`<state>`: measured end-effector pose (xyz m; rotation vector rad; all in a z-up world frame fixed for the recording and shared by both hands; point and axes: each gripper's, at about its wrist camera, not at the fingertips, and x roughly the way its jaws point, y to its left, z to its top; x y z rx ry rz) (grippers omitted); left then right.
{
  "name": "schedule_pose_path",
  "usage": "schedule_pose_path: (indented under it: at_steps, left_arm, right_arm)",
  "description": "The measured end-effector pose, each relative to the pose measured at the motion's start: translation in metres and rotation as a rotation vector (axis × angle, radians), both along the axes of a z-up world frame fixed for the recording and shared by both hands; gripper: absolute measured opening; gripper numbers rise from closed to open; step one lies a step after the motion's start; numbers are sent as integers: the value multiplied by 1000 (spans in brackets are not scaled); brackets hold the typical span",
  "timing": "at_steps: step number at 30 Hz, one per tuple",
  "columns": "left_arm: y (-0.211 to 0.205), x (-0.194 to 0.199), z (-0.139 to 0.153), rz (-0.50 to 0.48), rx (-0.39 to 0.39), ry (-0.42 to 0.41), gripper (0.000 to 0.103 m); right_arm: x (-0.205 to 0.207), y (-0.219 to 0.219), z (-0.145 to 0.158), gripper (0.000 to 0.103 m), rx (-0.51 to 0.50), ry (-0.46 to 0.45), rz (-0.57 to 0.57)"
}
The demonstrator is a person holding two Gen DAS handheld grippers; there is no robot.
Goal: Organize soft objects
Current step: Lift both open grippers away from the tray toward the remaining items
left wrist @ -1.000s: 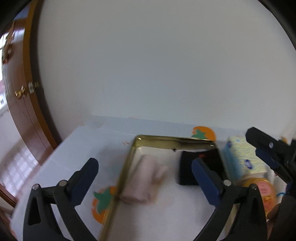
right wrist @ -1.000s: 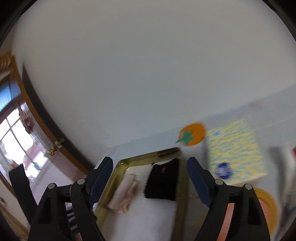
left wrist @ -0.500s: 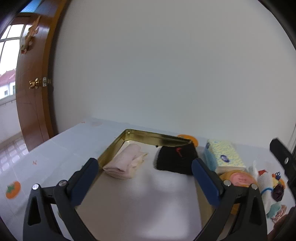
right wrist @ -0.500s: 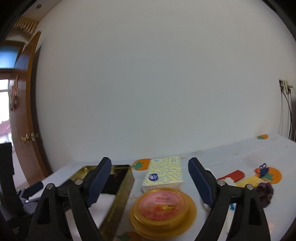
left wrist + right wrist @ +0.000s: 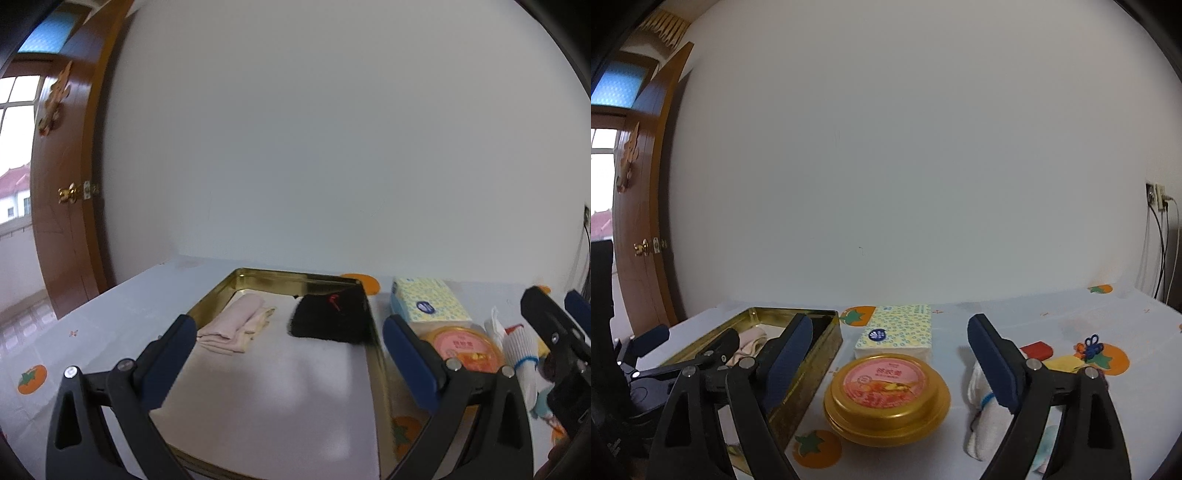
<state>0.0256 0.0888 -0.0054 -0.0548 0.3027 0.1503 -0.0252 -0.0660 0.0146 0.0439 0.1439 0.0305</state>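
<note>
**Both hand-held grippers spread, nothing gripped**

Left wrist view: left hand-held gripper has jaws wide apart, empty, over the near end of the gold tray, centre frame. In the tray's far end: folded pink cloth at left, black cloth at right against the right wall, the two apart. Right of the tray on the bench: tissue pack, round gold tin in front of it, white rolled sock at right. Right hand-held gripper enters at the right edge.

Right wrist view: right hand-held gripper jaws wide apart, empty. Round gold tin sits between the fingers, lower centre, untouched; tissue pack behind it. White rolled sock just beside the right finger; contact unclear. Gold tray lower left.
</note>
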Motion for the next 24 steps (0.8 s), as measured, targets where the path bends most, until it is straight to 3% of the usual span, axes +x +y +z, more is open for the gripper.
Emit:
schedule_pose_path:
  at_steps: [13, 24]
  left_arm:
    - [-34, -16, -1, -68, 16, 20, 102]
    - [-66, -16, -1, -128, 19, 40, 102]
  right_arm:
    - [-33, -45, 1, 88, 73, -87, -86]
    - [-49, -87, 5, 88, 26, -110, -181]
